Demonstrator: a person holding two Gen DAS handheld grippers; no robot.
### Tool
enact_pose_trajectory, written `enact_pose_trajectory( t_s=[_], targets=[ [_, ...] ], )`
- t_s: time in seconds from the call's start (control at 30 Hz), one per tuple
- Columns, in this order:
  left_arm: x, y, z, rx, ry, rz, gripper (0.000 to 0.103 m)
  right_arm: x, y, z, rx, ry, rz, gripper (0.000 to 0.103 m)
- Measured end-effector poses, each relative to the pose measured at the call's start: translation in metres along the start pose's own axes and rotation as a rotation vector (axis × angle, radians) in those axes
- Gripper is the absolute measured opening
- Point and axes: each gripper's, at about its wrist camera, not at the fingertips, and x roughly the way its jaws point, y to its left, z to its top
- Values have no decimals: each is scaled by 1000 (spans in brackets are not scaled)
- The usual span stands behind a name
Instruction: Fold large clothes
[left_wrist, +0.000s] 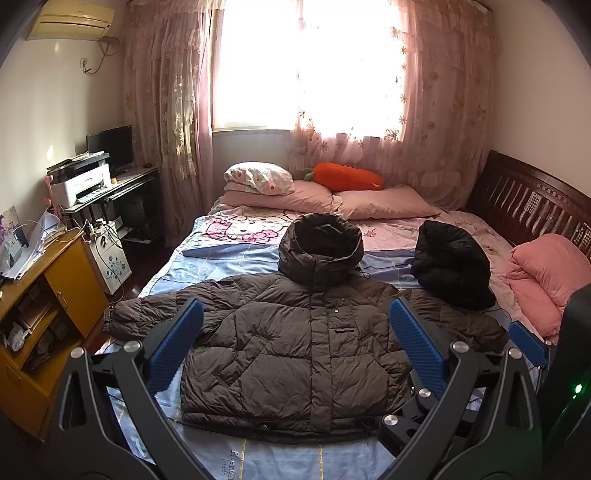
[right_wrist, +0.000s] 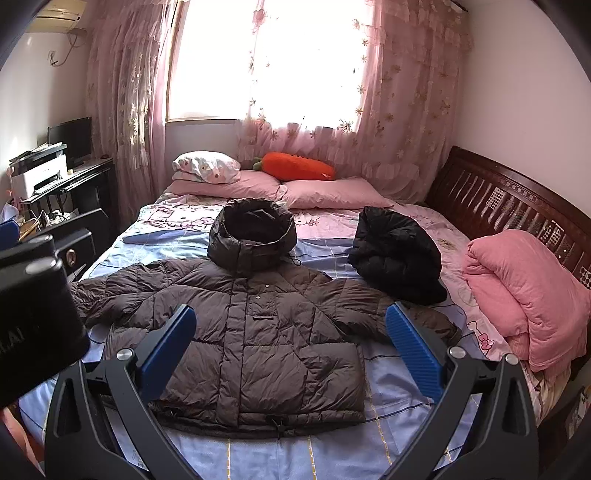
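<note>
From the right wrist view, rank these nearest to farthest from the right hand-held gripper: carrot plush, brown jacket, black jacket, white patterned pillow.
Measured from the right hand-held gripper:
1. Brown jacket, spread flat directly under the open fingers.
2. Black jacket, bunched up further back on the right.
3. Carrot plush and white patterned pillow, both at the head of the bed; too close to call.
</note>
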Motion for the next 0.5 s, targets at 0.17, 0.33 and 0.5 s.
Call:
enact_pose_trajectory(
  t_s=[0.17, 0.33, 0.5],
  targets=[
    [3, 0, 0, 1, 6, 4, 101, 7, 4, 0, -3, 15, 0, 102],
    [9, 2, -1, 2, 18, 12, 101, 15, 6, -1, -7, 32, 2, 102],
    [18, -1, 1, 1, 31, 28, 101, 25, 3, 0, 5, 41, 26, 102]
  ],
)
